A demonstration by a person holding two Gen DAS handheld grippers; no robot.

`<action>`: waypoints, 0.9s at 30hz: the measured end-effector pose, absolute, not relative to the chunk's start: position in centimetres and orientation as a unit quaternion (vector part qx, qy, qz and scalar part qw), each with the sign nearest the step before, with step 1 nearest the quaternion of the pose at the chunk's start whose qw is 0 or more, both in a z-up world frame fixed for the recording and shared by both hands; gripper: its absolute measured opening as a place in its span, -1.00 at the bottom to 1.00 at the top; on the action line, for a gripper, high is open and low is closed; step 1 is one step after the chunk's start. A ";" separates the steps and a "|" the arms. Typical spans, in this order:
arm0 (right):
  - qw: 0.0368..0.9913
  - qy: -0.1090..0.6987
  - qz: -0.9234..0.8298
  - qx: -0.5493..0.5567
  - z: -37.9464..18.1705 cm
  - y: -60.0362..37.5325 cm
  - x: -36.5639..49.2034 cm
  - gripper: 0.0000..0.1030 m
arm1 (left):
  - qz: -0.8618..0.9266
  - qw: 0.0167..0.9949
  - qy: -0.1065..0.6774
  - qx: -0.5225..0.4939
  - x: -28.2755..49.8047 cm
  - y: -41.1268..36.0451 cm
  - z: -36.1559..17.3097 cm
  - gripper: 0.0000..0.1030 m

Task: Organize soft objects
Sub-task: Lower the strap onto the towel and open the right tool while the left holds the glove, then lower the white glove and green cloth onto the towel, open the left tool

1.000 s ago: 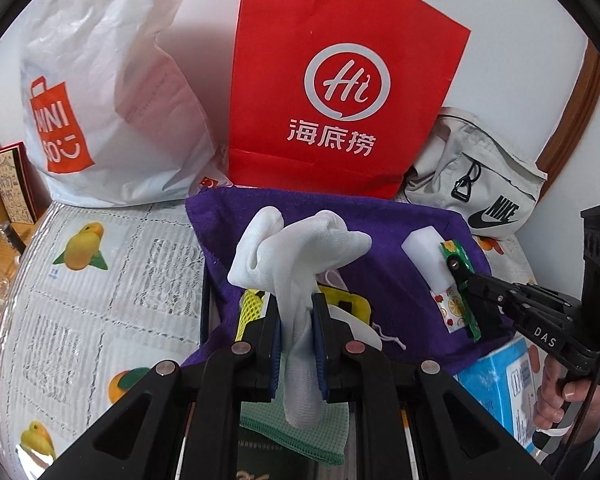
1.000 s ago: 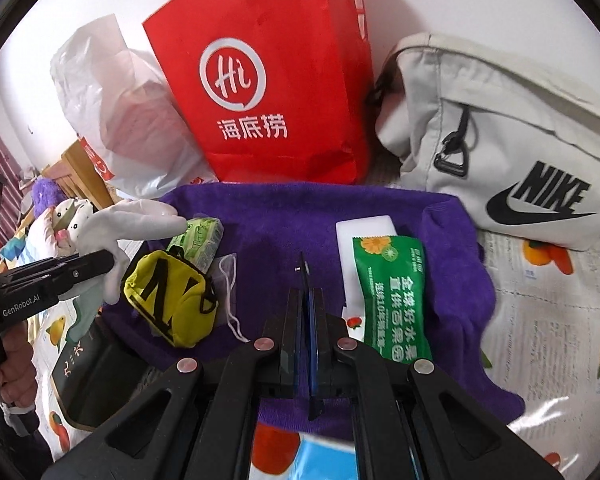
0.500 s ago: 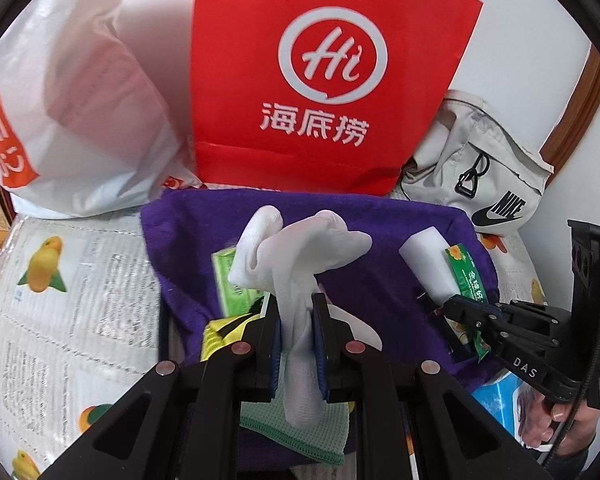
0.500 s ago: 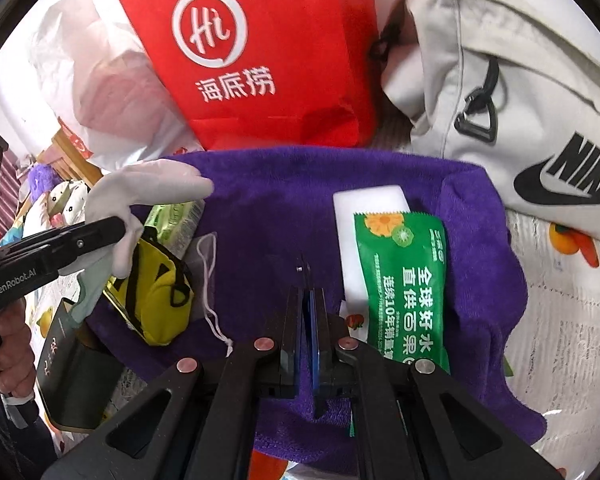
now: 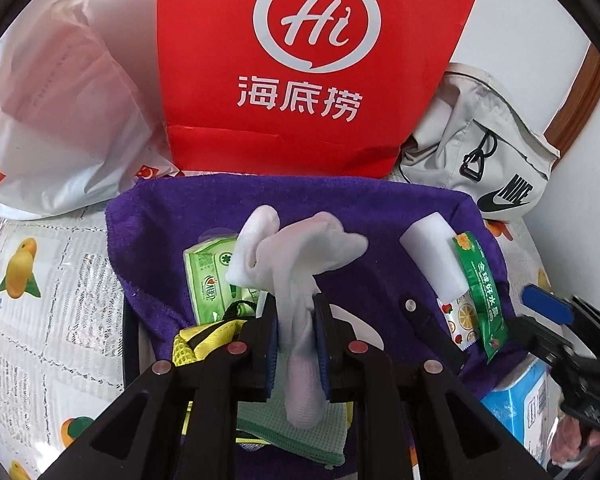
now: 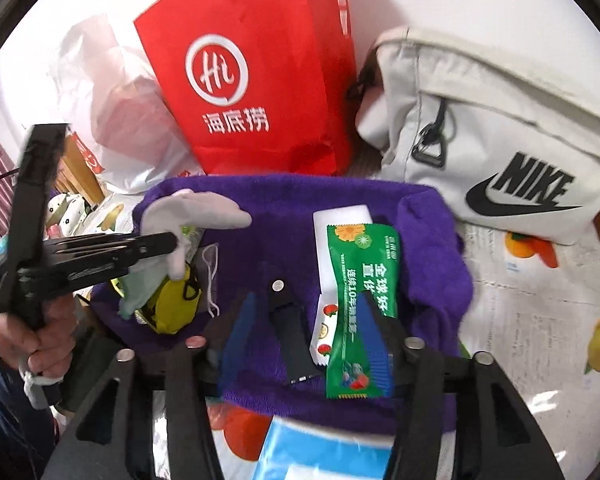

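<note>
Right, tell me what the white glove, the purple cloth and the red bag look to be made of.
White glove: looks like knitted fabric, matte; it droops limply from the left gripper.
Purple cloth: looks like terry towelling, with a fuzzy pile and soft folds.
Red bag: probably coated paper, smooth with a slight sheen; it stands stiffly with a creased bottom fold.

The right tongs are opening over a black strap on the purple towel, with a green packet just right.
</note>
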State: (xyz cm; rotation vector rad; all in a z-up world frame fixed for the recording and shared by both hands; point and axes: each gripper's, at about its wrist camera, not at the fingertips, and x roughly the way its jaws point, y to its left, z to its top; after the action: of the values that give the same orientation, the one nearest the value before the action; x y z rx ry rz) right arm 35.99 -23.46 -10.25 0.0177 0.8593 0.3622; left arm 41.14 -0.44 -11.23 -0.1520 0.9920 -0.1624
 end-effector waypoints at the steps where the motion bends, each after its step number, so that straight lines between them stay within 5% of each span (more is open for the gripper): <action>1: 0.898 0.404 0.173 0.014 -10.0 -23.7 35.3 0.10 | -0.080 0.873 0.476 -0.073 41.2 -0.5 -11.3 -0.50; 3: 0.903 0.392 0.176 0.022 -9.6 -24.1 34.3 0.17 | -0.084 0.874 0.474 -0.069 41.2 -0.8 -11.1 -0.12; 6: 0.908 0.381 0.172 0.028 -9.2 -24.3 32.9 0.21 | -0.073 0.880 0.467 -0.055 40.7 -1.0 -10.5 0.10; 19: 0.919 0.362 0.146 0.048 -8.0 -24.7 26.1 0.21 | -0.063 0.890 0.446 -0.069 34.4 1.4 -7.1 0.11; 27: 0.888 0.417 0.192 0.042 -9.4 -22.6 20.0 0.21 | -0.061 0.896 0.433 -0.083 27.6 3.4 -5.9 0.11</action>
State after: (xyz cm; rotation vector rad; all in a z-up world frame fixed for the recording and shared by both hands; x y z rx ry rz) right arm 19.96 -22.58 -9.44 0.0866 0.8662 0.3981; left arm 27.56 3.44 -5.90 -0.1726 0.8965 -0.1270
